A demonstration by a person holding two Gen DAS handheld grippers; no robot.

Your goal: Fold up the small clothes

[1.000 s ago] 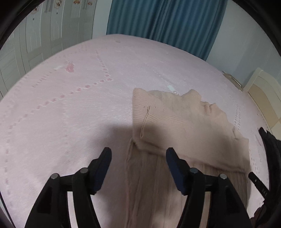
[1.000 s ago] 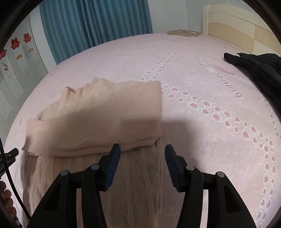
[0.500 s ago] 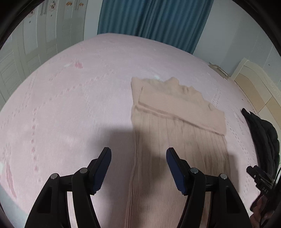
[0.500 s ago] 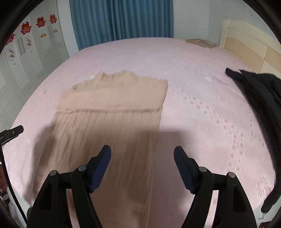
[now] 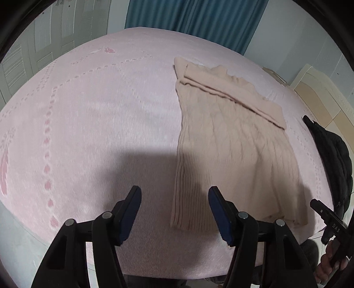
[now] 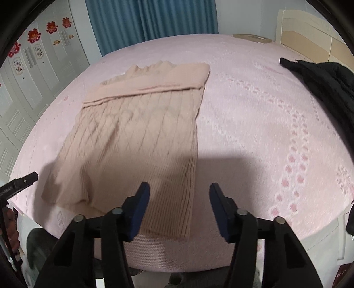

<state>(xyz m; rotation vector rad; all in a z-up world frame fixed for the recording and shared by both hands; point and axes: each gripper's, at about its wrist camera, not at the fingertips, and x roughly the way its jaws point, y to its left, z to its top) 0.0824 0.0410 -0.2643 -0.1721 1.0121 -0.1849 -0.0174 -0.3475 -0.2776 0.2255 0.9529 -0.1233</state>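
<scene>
A beige cable-knit sweater (image 5: 234, 141) (image 6: 137, 133) lies flat on the pink bedspread, its sleeves folded across the chest at the far end. My left gripper (image 5: 174, 196) hovers over the hem's left corner near the bed's front edge. Its jaws are closing, the hem edge shows in the gap, and the pads press nothing. My right gripper (image 6: 179, 190) hangs over the hem's right corner. It is also closing, with the ribbed hem below the gap and no pad touching it. Both stand open.
A black jacket (image 5: 331, 159) (image 6: 327, 84) lies on the bed to the right of the sweater. The pink bedspread (image 5: 88, 124) stretches wide to the left. Blue curtains (image 6: 150, 20) and white wardrobe doors (image 6: 20, 93) stand behind. A wooden headboard (image 6: 309, 37) is at the far right.
Both grippers have drawn back from the folded sleeves to the near hem, so the whole sweater now shows. The right jaws widened, then narrowed again.
</scene>
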